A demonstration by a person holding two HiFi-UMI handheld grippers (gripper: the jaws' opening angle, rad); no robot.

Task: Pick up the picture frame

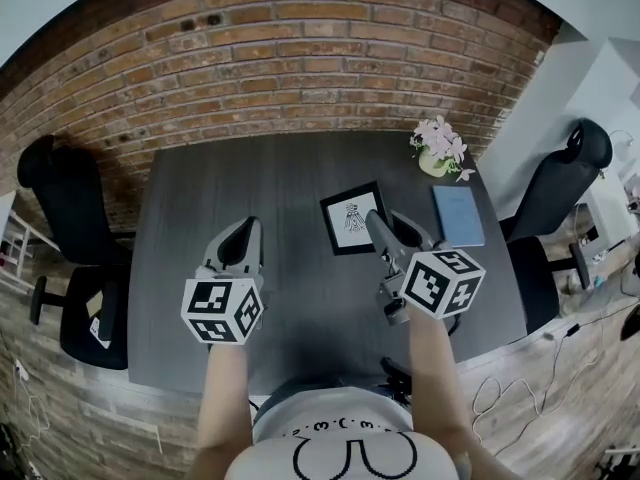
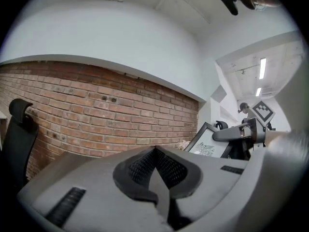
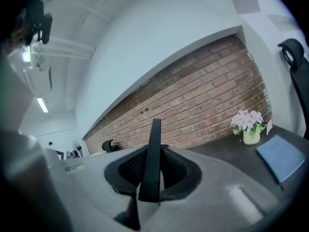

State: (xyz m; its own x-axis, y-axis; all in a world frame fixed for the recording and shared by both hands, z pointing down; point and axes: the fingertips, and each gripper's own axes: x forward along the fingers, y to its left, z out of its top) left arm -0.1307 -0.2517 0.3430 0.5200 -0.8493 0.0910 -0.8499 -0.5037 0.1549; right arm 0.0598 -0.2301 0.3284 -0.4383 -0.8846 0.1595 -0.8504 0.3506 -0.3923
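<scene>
The picture frame (image 1: 352, 218) is black with a white drawing inside. My right gripper (image 1: 383, 225) is shut on its right edge and holds it above the dark table (image 1: 250, 178). In the right gripper view the frame (image 3: 152, 153) shows edge-on as a black bar clamped between the pads of the right gripper (image 3: 150, 170). My left gripper (image 1: 245, 236) hovers to the left of the frame, apart from it, shut with nothing in it. In the left gripper view, the left gripper (image 2: 155, 152) has its pads pressed together, and the tilted frame (image 2: 205, 143) hangs at the right in the right gripper (image 2: 227, 135).
A pot of pink flowers (image 1: 438, 148) stands at the table's far right, and a blue book (image 1: 458, 215) lies just right of the frame. Black office chairs stand at the left (image 1: 70, 228) and right (image 1: 560, 198). A brick wall (image 1: 300, 58) runs behind the table.
</scene>
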